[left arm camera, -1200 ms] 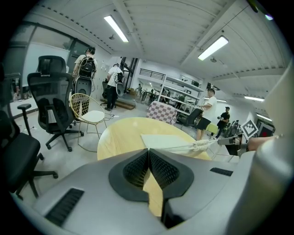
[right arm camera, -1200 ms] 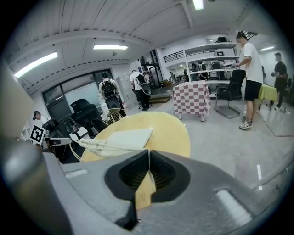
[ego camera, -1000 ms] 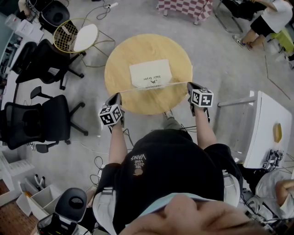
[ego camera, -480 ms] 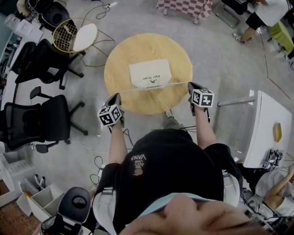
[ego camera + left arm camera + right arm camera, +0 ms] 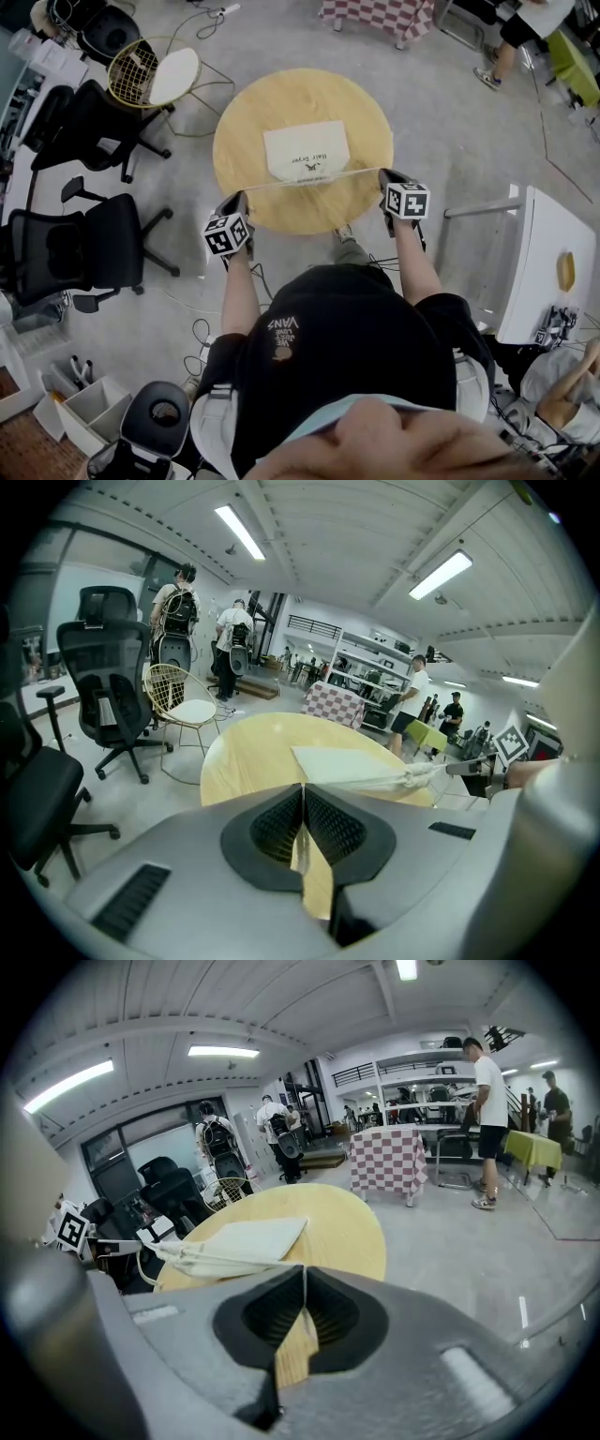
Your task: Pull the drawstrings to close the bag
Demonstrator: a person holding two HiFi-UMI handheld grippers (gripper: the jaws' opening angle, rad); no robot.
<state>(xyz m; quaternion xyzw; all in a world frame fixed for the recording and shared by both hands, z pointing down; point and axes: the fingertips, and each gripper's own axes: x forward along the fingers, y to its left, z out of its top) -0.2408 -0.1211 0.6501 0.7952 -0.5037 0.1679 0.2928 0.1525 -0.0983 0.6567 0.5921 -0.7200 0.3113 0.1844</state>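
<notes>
Cream bag (image 5: 307,150) lies mid wooden table (image 5: 244,122), gathered mouth at its 6 o'clock. L gripper (image 5: 242,195) at table's 8 and R gripper (image 5: 383,174) at 4 have jaws pressed together, apparently pinching the taut drawstrings (image 5: 356,172) btw them.

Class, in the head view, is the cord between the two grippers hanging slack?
No, the cord runs straight and tight from the left gripper to the right gripper.

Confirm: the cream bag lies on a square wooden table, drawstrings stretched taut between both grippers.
Wrong shape: the table is round, as the head view shows. The cream bag lies on it, drawstrings taut between the left gripper and right gripper.
</notes>
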